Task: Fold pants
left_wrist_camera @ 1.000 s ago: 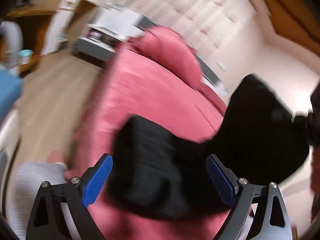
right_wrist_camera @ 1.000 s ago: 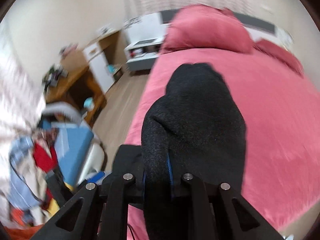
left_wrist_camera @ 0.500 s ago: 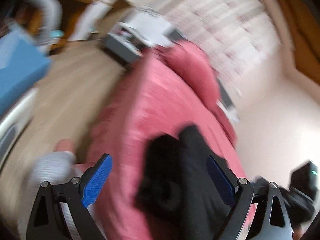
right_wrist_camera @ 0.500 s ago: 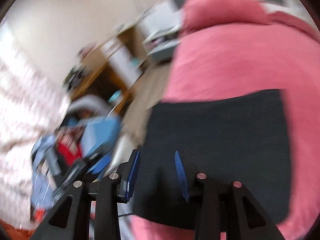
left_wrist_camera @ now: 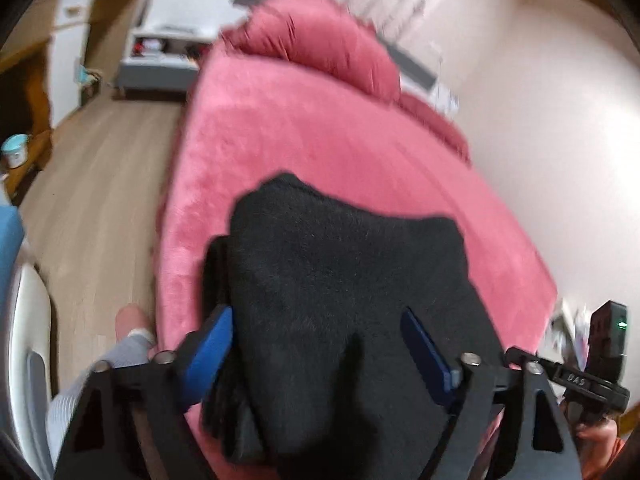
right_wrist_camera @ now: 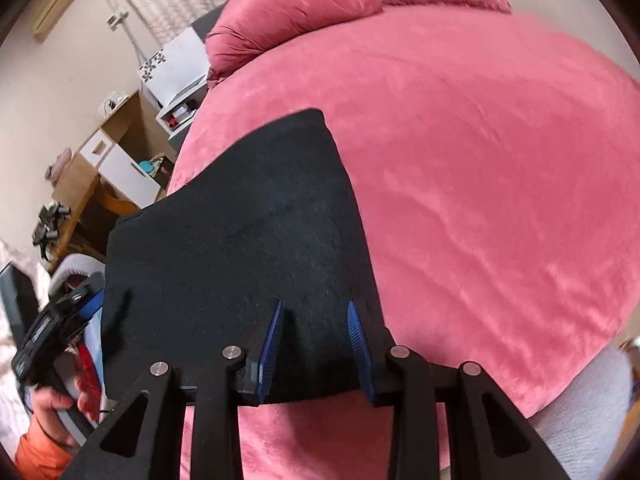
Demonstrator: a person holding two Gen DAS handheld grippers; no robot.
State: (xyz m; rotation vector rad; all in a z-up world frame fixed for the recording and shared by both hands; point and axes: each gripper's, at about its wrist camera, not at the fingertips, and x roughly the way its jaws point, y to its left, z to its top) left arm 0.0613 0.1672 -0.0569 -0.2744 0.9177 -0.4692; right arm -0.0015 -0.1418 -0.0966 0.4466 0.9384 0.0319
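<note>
The black pants [left_wrist_camera: 344, 264] lie folded on the pink bed [left_wrist_camera: 320, 140], near its front edge. My left gripper [left_wrist_camera: 320, 348] hovers over their near left part. Its jaws are closing with a hump of black cloth between the blue pads [left_wrist_camera: 212, 344], and I see no firm pinch. In the right wrist view the pants [right_wrist_camera: 240, 232] lie flat. My right gripper [right_wrist_camera: 316, 340] sits low over their near edge, jaws closing slightly, the cloth beneath and between the pads [right_wrist_camera: 358, 344] but not squeezed. The other gripper shows at each view's edge.
Two pink pillows [right_wrist_camera: 292, 8] lie at the bed's head. Wooden floor [left_wrist_camera: 92, 184] runs along the left, with a white nightstand [left_wrist_camera: 168, 48] and a wooden desk [right_wrist_camera: 100, 184] beyond. A grey-clad leg [left_wrist_camera: 120, 360] stands by the bed. Coloured laundry [right_wrist_camera: 86, 368] lies at the lower left.
My right gripper let go of the pants it held up; they now lie flat on the bed and the gripper sits lower. My left gripper swung over them and its jaws narrowed.
</note>
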